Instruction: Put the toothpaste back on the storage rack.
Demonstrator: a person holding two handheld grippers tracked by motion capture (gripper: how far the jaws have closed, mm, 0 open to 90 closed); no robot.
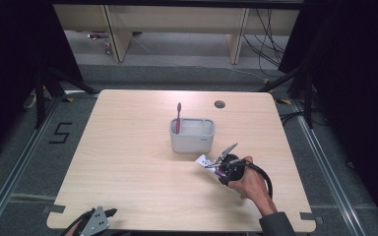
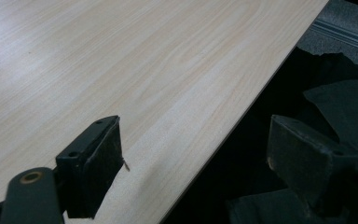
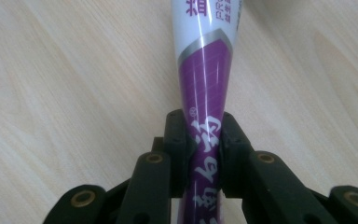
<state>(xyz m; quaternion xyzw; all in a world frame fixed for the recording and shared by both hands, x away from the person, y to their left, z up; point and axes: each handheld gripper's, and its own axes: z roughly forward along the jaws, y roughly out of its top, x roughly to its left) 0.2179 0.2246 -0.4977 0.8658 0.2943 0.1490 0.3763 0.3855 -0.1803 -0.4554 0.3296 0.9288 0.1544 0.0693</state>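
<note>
We judged the main risk to be slippage: the tube [image 3: 204, 88] was soft and tapered, so it could slide or buckle between the pads. Our right gripper [image 3: 204, 154] was clamped narrowly on its purple end, just in front of the holder [image 1: 192, 134] on the table [image 1: 128, 162]. Our left gripper [image 2: 191, 161] rested agape at the table's near edge, holding nothing.

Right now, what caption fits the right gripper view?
Black jaws squeeze a purple-and-white toothpaste tube above the pale wooden table.
</note>
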